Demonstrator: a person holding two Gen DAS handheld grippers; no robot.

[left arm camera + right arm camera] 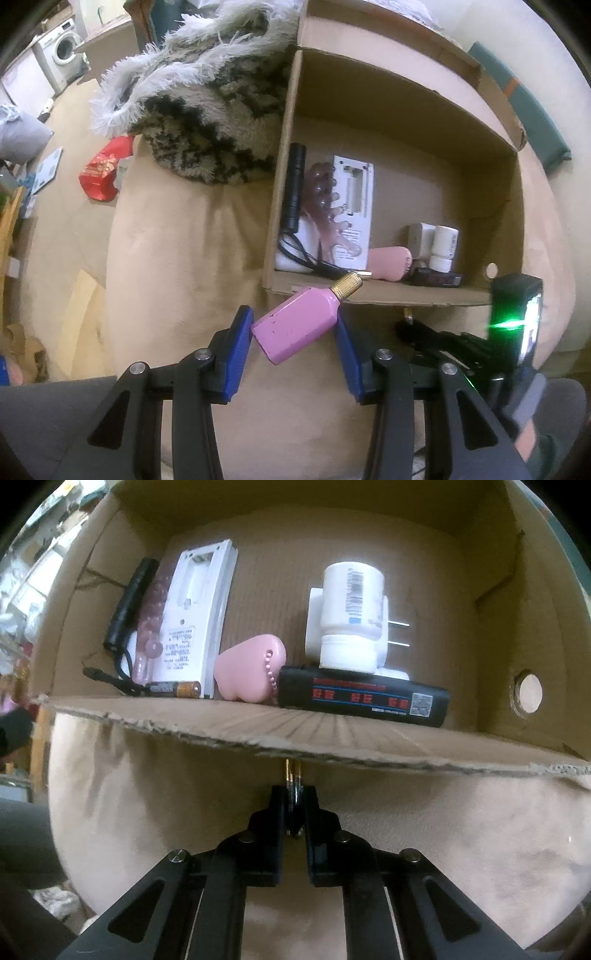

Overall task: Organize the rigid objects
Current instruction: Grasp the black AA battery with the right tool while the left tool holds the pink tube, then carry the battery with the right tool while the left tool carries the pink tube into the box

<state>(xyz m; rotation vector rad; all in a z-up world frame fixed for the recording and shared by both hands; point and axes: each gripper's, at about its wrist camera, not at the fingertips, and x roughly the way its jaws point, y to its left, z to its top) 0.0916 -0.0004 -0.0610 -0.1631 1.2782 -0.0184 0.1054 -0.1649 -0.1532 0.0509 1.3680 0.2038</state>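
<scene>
A smooth pink rectangular bottle point(295, 322) with a ribbed gold cap is clamped, tilted, between the blue pads of the left gripper point(293, 326), just before the corrugated cardboard box point(384, 295); a thin, shiny metal piece point(293, 794) is pinched by the closed right gripper point(294, 797) under the box's torn front edge.

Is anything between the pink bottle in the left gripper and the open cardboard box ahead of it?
Nothing visible blocks it. The pink bottle, held between the left gripper's blue fingers, has its gold cap already at the cardboard box's front lip. A battery lies just inside that edge.
</scene>
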